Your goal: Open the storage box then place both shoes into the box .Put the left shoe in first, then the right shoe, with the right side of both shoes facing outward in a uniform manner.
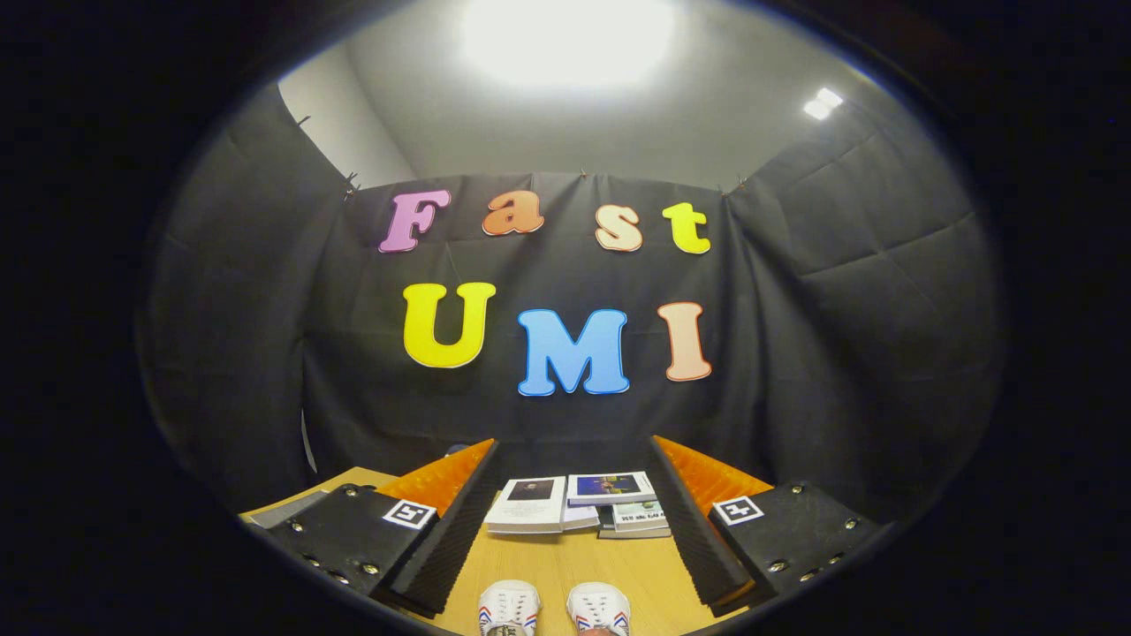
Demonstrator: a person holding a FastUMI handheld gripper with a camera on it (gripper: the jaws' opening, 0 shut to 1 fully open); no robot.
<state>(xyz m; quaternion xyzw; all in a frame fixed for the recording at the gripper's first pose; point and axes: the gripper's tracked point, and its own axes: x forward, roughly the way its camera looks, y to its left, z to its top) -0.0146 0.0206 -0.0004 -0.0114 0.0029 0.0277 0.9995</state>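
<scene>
Two white shoes with red and blue side stripes stand side by side on the wooden table (565, 565), toes pointing away from me: one shoe (509, 608) on the left, the other shoe (600, 608) on the right. Both lie low between my fingers, near their base. My gripper (570, 450) is open, its left finger (446, 521) and right finger (698, 521) spread wide with nothing held between them.
Several books (579, 503) lie in low stacks on the table beyond the shoes, between the fingertips. The black cloth wall (565, 406) rises close behind them. A grey flat object (283, 511) lies at the table's left edge.
</scene>
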